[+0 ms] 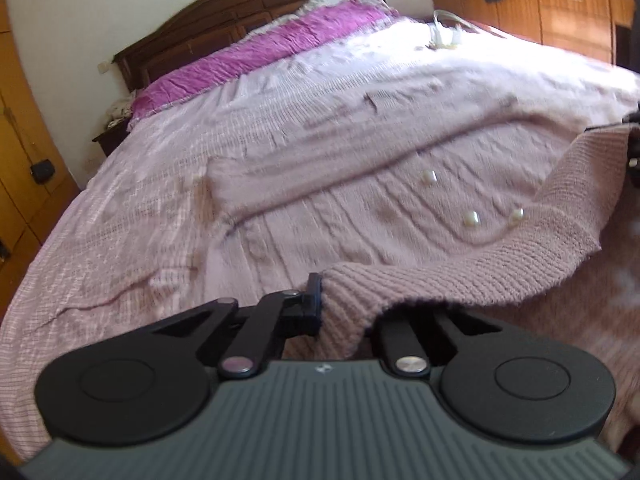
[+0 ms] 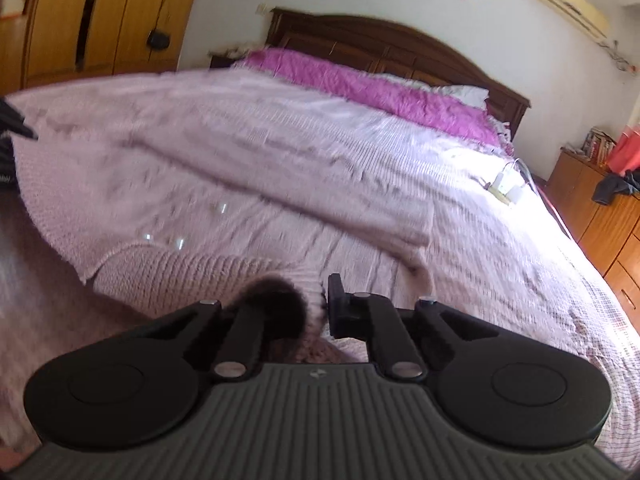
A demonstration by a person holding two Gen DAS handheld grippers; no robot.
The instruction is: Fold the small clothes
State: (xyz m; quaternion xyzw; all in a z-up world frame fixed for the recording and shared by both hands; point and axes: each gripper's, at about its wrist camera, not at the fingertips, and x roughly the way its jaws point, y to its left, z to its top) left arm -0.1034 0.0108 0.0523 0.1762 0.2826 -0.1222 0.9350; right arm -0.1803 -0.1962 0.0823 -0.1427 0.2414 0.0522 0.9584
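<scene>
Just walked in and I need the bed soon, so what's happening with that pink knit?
A person is folding a pink knitted sweater on the bed, a handheld gripper in each hand. The left gripper and the right gripper are each shut on the ribbed hem, lifted off the bedspread. One sleeve is already folded across the body. The pearl buttons face up. The fold is not finished yet.
</scene>
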